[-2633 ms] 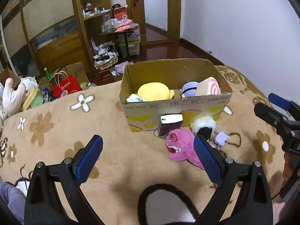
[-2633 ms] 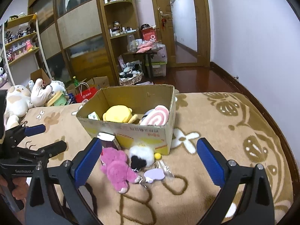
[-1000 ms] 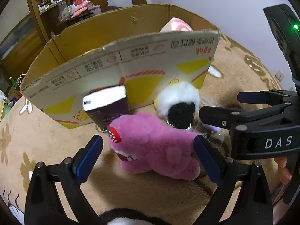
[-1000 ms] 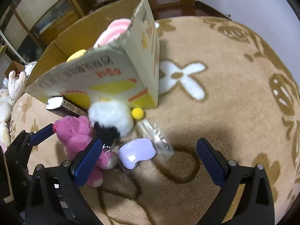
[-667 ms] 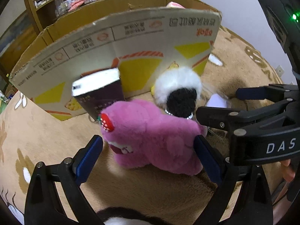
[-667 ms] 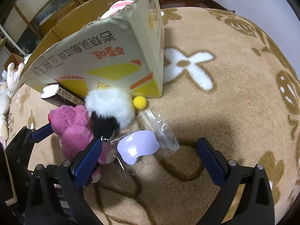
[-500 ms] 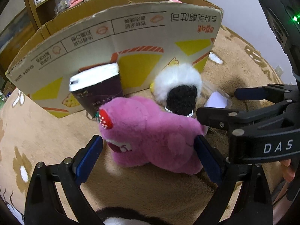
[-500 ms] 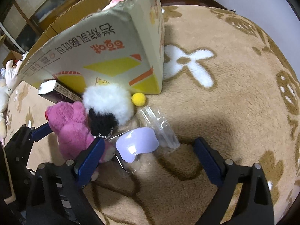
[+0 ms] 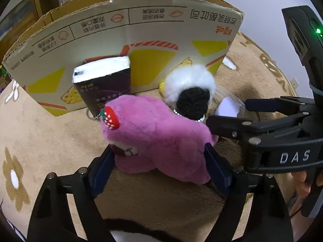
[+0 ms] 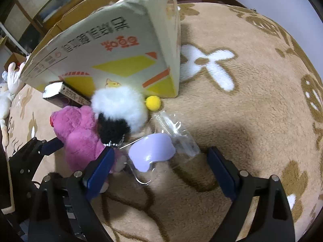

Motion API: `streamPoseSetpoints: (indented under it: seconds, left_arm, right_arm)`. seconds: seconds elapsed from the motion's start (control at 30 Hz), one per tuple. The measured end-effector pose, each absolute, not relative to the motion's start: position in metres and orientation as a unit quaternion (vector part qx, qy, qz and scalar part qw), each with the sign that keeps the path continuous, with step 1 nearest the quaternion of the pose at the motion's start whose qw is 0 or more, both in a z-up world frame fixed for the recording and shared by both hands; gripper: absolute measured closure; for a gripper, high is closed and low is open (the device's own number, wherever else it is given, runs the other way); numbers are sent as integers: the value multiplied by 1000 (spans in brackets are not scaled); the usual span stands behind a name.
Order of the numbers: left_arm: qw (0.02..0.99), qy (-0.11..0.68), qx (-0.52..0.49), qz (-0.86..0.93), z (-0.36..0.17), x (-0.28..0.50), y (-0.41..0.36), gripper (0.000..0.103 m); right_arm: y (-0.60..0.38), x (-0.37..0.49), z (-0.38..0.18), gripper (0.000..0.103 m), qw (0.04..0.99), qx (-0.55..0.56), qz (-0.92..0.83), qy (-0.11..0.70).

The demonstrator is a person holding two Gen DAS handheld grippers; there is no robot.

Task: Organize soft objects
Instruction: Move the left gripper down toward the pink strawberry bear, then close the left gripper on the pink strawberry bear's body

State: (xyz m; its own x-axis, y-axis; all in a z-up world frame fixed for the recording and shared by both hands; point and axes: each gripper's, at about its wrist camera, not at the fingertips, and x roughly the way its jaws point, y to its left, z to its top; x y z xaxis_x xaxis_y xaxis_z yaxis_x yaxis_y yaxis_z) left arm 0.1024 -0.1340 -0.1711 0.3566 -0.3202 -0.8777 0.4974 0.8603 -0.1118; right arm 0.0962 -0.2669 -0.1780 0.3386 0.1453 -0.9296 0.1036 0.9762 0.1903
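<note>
— Against the front wall of the cardboard box (image 9: 125, 34), what is listed?

— Item one: pink plush bear (image 9: 157, 141), shaggy pile, red strawberry on its head, lying on the beige fleece blanket (image 9: 50, 141). Item two: white pompom toy (image 9: 189, 80), fluffy and round, with a black curly tuft, touching the bear's back. Item three: dark purple carton (image 9: 105, 86), rectangular, white top, leaning on the box just behind the bear's head.

— And further right?

— Small yellow ball (image 10: 153, 102) at the box corner; clear plastic bag (image 10: 175, 135), crinkled; lavender plastic piece (image 10: 151, 151), smooth and curved, lying at the bag's near end.

— State of the tongs?

— Left tongs (image 9: 159, 167): closing, blue pads at the bear's two flanks, fur bulging against them. Right tongs (image 10: 159, 167): wide apart and easing inward, straddling the lavender piece and bag without touching them; one pad sits close beside the bear's rear.

— Obstructions?

— The right tongs' black arm crosses just beside the bear and pompom in the left view. The box wall stands close behind everything.
</note>
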Motion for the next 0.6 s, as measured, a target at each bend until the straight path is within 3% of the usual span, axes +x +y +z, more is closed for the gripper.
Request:
streamPoseSetpoints:
  seconds: [0.6]
  left_arm:
    - [818, 515, 78, -246, -172, 97, -124, 25]
  right_arm:
    - [-260, 98, -184, 6, 810, 105, 14, 577]
